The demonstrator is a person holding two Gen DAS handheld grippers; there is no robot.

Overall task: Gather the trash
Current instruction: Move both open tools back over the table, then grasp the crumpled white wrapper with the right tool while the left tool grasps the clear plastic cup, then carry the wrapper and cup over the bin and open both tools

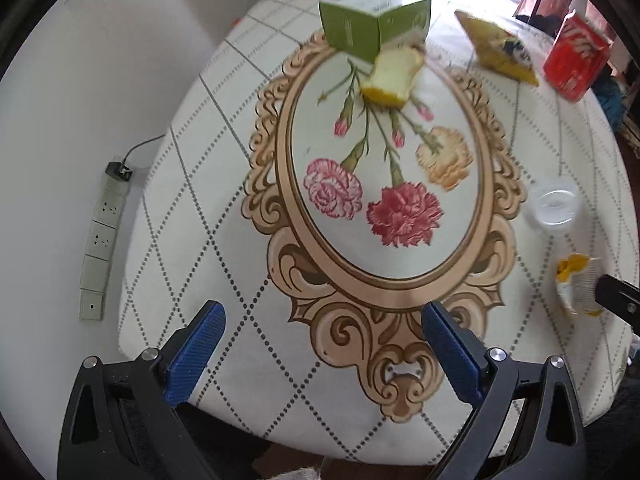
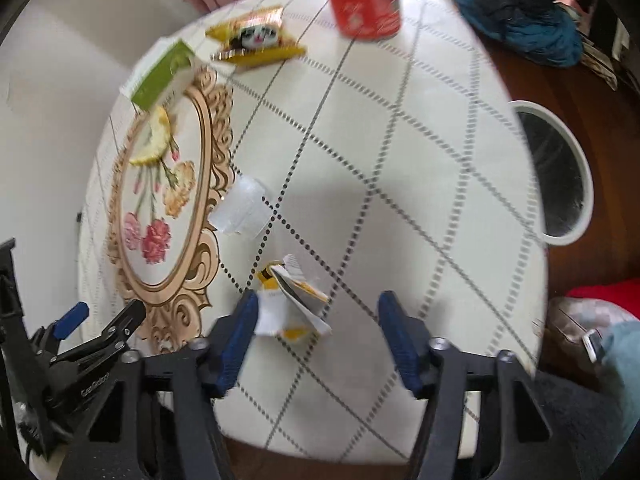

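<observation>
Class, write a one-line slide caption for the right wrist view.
Open right gripper nears a crumpled yellow-and-white paper wrapper on the round floral tablecloth, beside a clear plastic cup.

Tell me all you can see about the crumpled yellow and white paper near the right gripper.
The crumpled wrapper is thin, paper-like, white with yellow patches and some dark print. It is creased and folded, partly standing up, and lies on the tablecloth. It sits between the open fingers of the right gripper, close to one finger; contact is unclear. The clear plastic cup lies apart from it.

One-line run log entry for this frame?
phase: approach | right gripper: open, around crumpled wrapper | left gripper: open, empty | bin: beside table | clear cup: untouched
</observation>
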